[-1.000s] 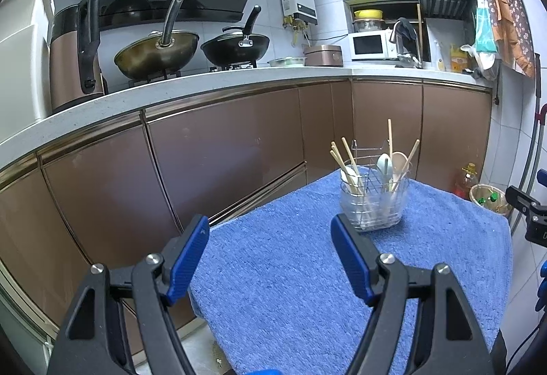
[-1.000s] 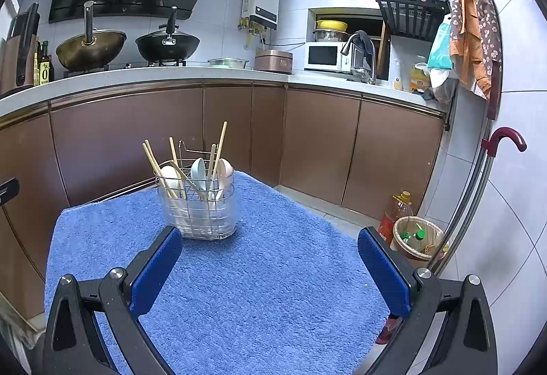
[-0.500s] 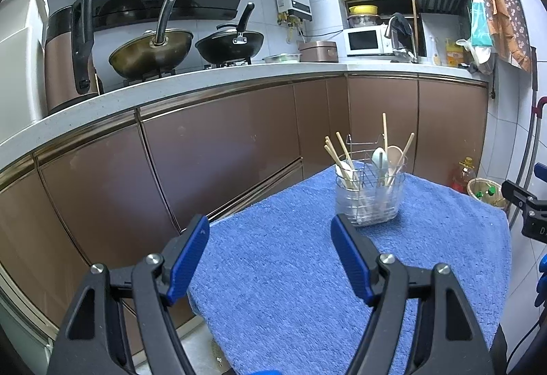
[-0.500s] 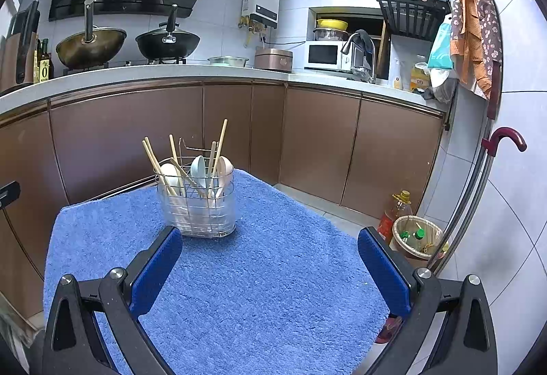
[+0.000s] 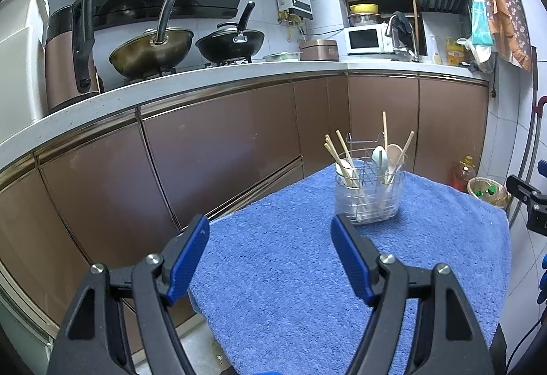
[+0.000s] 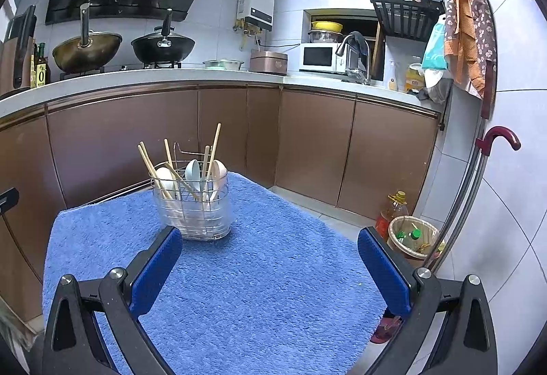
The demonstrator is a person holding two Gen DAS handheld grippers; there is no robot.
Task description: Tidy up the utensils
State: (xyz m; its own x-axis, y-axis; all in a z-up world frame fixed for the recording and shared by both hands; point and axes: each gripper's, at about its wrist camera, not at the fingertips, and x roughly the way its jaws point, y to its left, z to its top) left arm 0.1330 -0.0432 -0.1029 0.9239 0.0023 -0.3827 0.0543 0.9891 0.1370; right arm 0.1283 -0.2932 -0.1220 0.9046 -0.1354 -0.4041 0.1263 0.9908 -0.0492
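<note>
A clear utensil holder with a wire frame stands upright on the blue towel. Several wooden chopsticks and pale spoons stick out of it. My left gripper hovers open above the towel's near left part, short of the holder, with nothing between its blue pads. My right gripper is open and wide, back from the holder and to its right, also holding nothing. Part of the right gripper shows at the left wrist view's right edge.
Brown kitchen cabinets and a white counter with two woks run behind the towel. A waste basket, an oil bottle and a leaning cane stand on the floor to the right.
In both views the holder sits slightly further from the fingers and higher in frame; both grippers have drawn back a little and tilted. Both stayed open and empty.
</note>
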